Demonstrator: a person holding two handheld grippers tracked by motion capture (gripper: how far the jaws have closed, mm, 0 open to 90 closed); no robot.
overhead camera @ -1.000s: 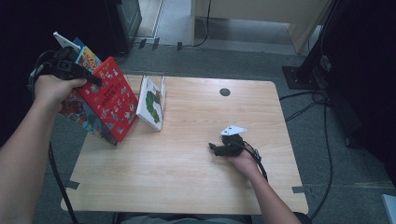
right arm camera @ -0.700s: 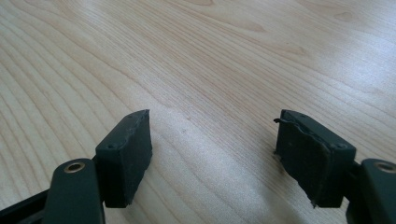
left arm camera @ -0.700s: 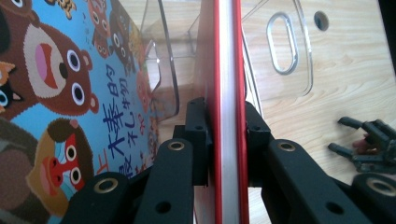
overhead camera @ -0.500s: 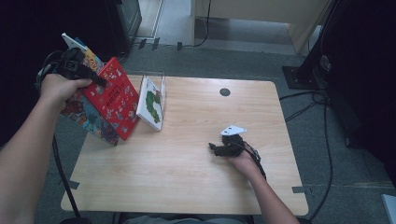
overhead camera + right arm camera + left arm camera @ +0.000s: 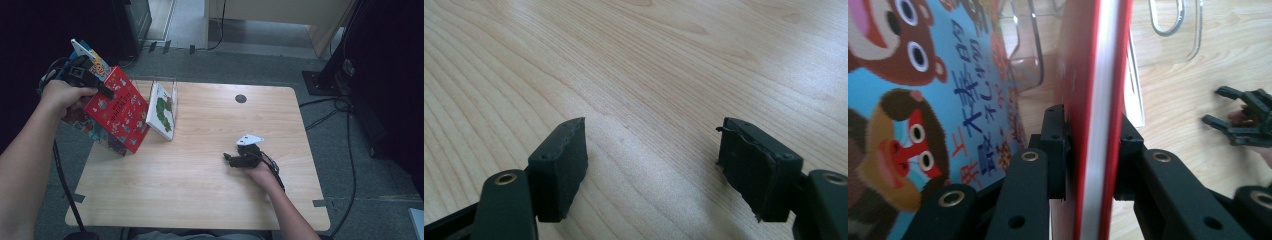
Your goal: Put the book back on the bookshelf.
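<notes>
Books stand at the left end of the pale wooden table [image 5: 200, 185], and the clear acrylic book rack [image 5: 162, 85] at that end serves as the landmark. The left gripper [image 5: 97, 87], up and to the left of the rack, holds a thin red hardcover picture book [image 5: 117, 112] by its upper edge; in the left gripper view its two black pads [image 5: 1055, 150] sit on either face of the red cover [image 5: 1080, 90] with the white page edges running straight up between them. The jaws have just been easing apart a little, yet the pads look to be in contact with the book, so the grip reads as held, if lightly. The red book tilts, its lower corner down near the table edge left of the rack, with a blue picture book with monkey faces [image 5: 923, 100] just behind it. A white picture book with a green caterpillar [image 5: 162, 112] leans in the rack. The red book's long axis runs in line with the jaws and roughly parallel to the rack's slots, just to their left, so the left hand is plainly the nearer one for slotting it in. The right gripper [image 5: 231, 159] rests on the table well right of the rack, its jaws wide apart with nothing between them.
</notes>
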